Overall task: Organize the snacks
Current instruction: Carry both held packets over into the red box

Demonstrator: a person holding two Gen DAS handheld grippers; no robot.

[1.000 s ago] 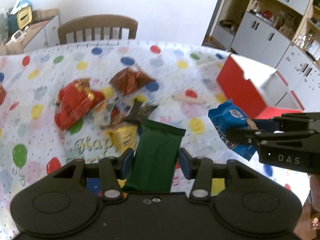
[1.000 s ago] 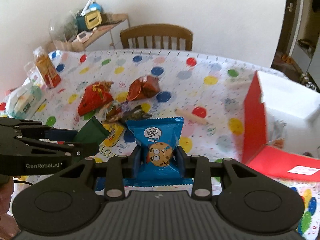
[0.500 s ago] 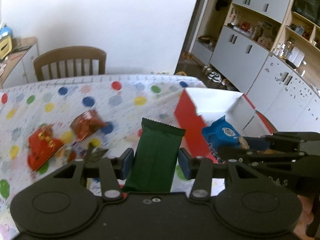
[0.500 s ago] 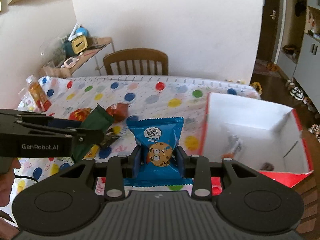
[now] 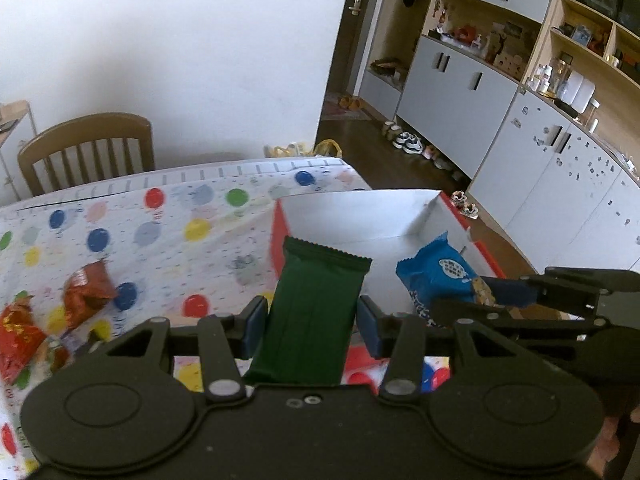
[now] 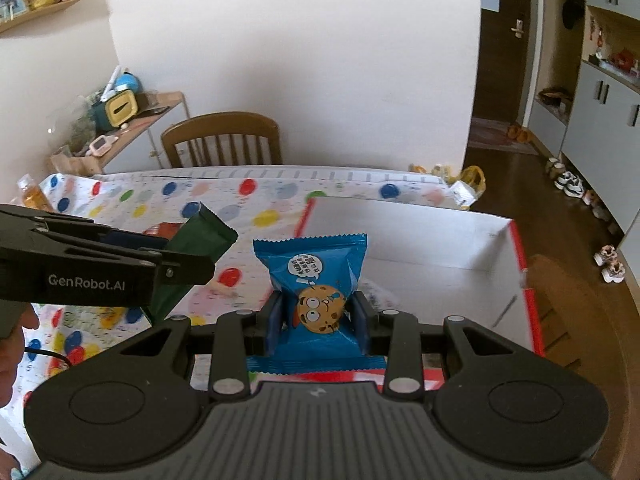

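Note:
My left gripper (image 5: 311, 322) is shut on a dark green snack bar (image 5: 316, 308), held upright above the table near the left wall of the red box. My right gripper (image 6: 319, 316) is shut on a blue cookie packet (image 6: 316, 280), held over the near edge of the box. The red box with a white inside (image 5: 360, 216) stands open at the table's right end; it also shows in the right wrist view (image 6: 420, 232). Each gripper shows in the other's view: the green bar (image 6: 192, 252) at left, the blue packet (image 5: 444, 276) at right.
Red and orange snack bags (image 5: 86, 292) lie on the balloon-print tablecloth (image 5: 180, 224) at left. A wooden chair (image 6: 222, 140) stands behind the table. A side shelf with clutter (image 6: 116, 112) is far left. Cabinets (image 5: 460, 96) and the floor lie beyond the box.
Both grippers have moved right and up with their snacks, from over the snack pile to the red box. The box now fills the middle of both views.

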